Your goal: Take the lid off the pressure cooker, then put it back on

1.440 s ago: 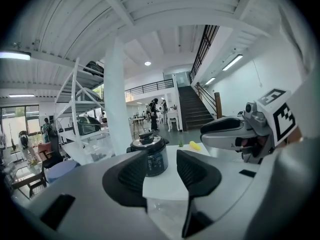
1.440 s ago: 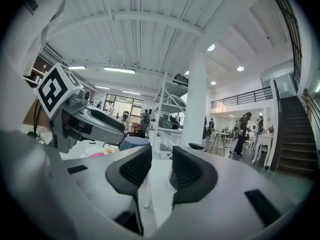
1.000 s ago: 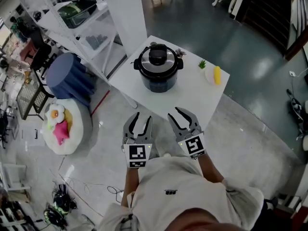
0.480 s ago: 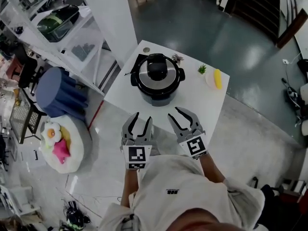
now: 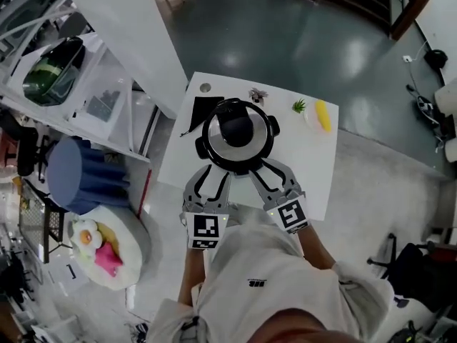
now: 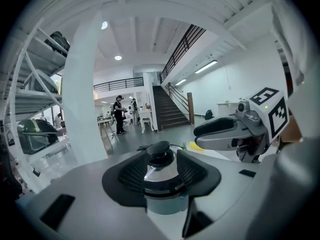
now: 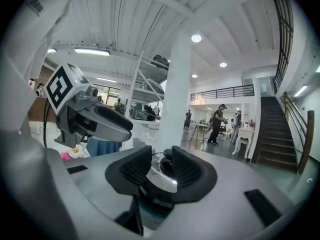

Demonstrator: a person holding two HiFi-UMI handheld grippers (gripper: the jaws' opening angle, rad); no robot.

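Note:
The pressure cooker (image 5: 235,138) stands on a small white table (image 5: 314,163), its black-knobbed lid (image 5: 237,128) on. My left gripper (image 5: 212,175) and right gripper (image 5: 270,166) are side by side at the cooker's near side, their fingertips close to its rim. Whether they touch it I cannot tell. In the left gripper view the cooker (image 6: 162,184) shows through the slim gap of the left gripper (image 6: 161,169), with the right gripper (image 6: 225,131) beside it. In the right gripper view the cooker (image 7: 159,181) lies beyond the right gripper (image 7: 161,171). Both pairs of jaws are nearly together and hold nothing.
On the table's far side lie a yellow fruit (image 5: 323,114), a small green plant (image 5: 299,106) and a flat black piece (image 5: 203,109). A white column and shelving (image 5: 93,84) stand at the left, with a blue stool (image 5: 71,174) and a plush cushion (image 5: 100,245) below. People stand far off (image 6: 119,115).
Both grippers have come forward to the table. The cooker, well ahead of them a second ago, now sits right at their fingertips. The jaws look the same.

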